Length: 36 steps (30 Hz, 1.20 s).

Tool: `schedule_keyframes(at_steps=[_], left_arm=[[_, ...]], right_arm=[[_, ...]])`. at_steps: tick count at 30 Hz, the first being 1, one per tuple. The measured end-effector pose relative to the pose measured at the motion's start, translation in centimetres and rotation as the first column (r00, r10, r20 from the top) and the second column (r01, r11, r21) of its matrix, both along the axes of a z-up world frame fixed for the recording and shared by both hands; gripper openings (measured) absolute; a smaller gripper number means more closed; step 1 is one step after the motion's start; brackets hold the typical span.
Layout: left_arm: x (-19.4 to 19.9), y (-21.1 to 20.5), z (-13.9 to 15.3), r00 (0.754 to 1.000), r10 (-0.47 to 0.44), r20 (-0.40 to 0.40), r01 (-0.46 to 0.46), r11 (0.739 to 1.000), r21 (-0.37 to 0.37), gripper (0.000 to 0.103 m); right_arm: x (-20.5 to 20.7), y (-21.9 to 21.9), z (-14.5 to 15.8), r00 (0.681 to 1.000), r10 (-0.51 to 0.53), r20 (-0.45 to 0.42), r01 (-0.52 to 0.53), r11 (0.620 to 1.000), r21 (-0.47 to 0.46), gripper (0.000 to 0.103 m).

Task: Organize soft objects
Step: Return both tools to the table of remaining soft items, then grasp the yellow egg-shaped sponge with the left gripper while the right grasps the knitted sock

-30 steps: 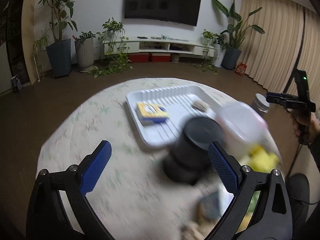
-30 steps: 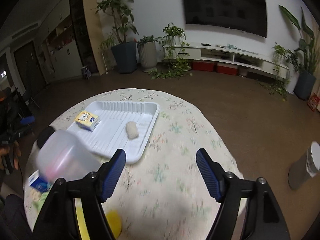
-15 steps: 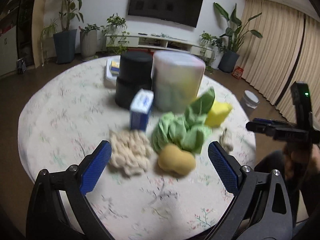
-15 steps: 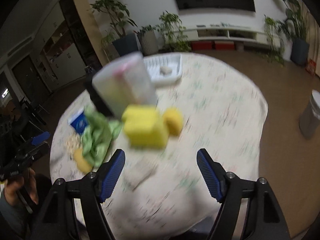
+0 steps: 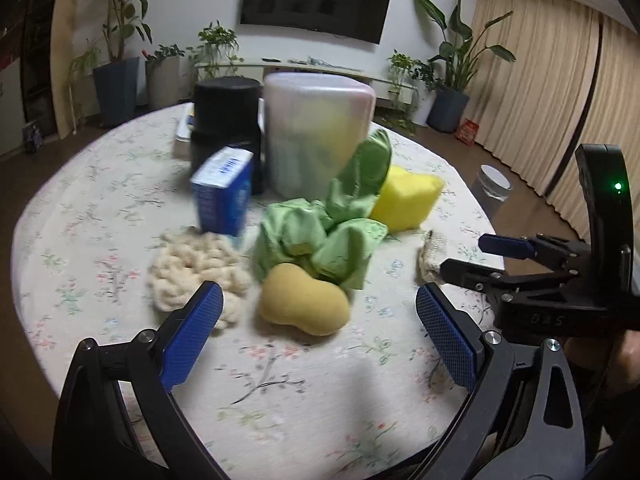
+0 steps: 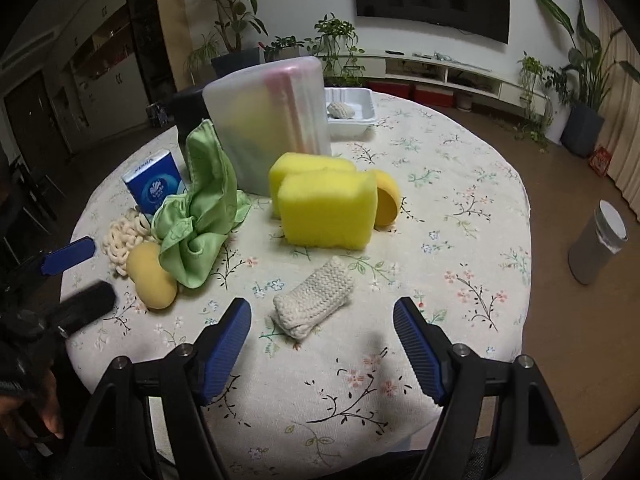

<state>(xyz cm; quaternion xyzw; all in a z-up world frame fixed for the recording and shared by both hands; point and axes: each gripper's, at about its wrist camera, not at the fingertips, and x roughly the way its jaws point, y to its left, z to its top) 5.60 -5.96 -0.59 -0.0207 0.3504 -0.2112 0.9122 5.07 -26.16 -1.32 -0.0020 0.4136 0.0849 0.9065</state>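
While you hold both grippers low over the near edge of the table (image 6: 460,208), each stands spread and empty: the right gripper (image 6: 322,354) frames a knitted pad (image 6: 314,298) lying flat just ahead, and the left gripper (image 5: 320,340) frames a tan sponge (image 5: 304,300). Beside that sponge sits a cream yarn bundle (image 5: 196,268), touching a crumpled green cloth (image 5: 324,236). Behind the cloth stands a blue tissue pack (image 5: 224,190), upright, and a yellow sponge (image 6: 326,208) with a rounder one (image 6: 386,198) tucked at its side. Farther back rises a frosted tub (image 6: 268,120), then a dark canister (image 5: 226,116), then a white tray (image 6: 352,114) holding one small soft piece.

The items crowd together, so closing on the tan sponge could drag the cloth or yarn along. A reach past them could topple the tissue pack.
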Motion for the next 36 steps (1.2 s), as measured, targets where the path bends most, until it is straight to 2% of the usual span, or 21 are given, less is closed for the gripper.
schedule_keyframes(at_steps=[8, 13, 16, 18, 20, 24, 29, 32, 36], left_arm=[[1.9, -0.7, -1.1, 0.999, -0.004, -0.033, 0.004, 1.000, 0.003, 0.098], [2.9, -1.0, -2.3, 0.998, -0.002, -0.065, 0.004, 0.999, 0.032, 0.098], [3.2, -0.7, -2.9, 0.997, 0.009, -0.075, -0.007, 0.999, 0.034, 0.096], [3.3, -0.4, -2.9, 0.997, 0.016, -0.070, -0.014, 1.000, 0.028, 0.093], [3.4, -0.5, -3.1, 0.997, 0.023, -0.072, -0.019, 0.998, 0.058, 0.079], [3.3, -0.9, -3.5, 0.997, 0.011, -0.077, -0.002, 0.994, 0.112, 0.077], [2.8, -1.2, -3.5, 0.997, -0.007, -0.071, 0.017, 0.990, 0.139, 0.076], [2.6, -1.5, -3.6, 0.998, -0.018, -0.061, 0.028, 0.985, 0.170, 0.068], [2.4, -1.9, -3.7, 0.997, -0.037, -0.062, 0.047, 0.985, 0.165, 0.058]], right_arm=[[0.9, 0.4, -1.0, 0.999, 0.018, -0.030, -0.017, 1.000, 0.018, 0.074], [1.8, 1.0, -1.9, 0.997, 0.037, -0.067, -0.037, 0.999, 0.010, 0.065], [1.8, 1.0, -2.2, 0.997, 0.040, -0.071, -0.040, 0.999, 0.004, 0.064], [1.9, 0.8, -2.2, 0.997, 0.035, -0.072, -0.034, 0.999, 0.010, 0.063], [2.0, 0.7, -2.3, 0.997, 0.033, -0.077, -0.032, 0.999, 0.009, 0.063], [1.9, 1.1, -2.5, 0.997, 0.040, -0.069, -0.042, 0.999, -0.018, 0.063], [1.9, 1.0, -2.4, 0.997, 0.038, -0.070, -0.039, 0.999, -0.009, 0.062], [1.9, 1.2, -2.4, 0.997, 0.044, -0.067, -0.045, 0.999, -0.018, 0.059], [1.8, 1.6, -2.5, 0.997, 0.052, -0.061, -0.054, 0.998, -0.042, 0.057]])
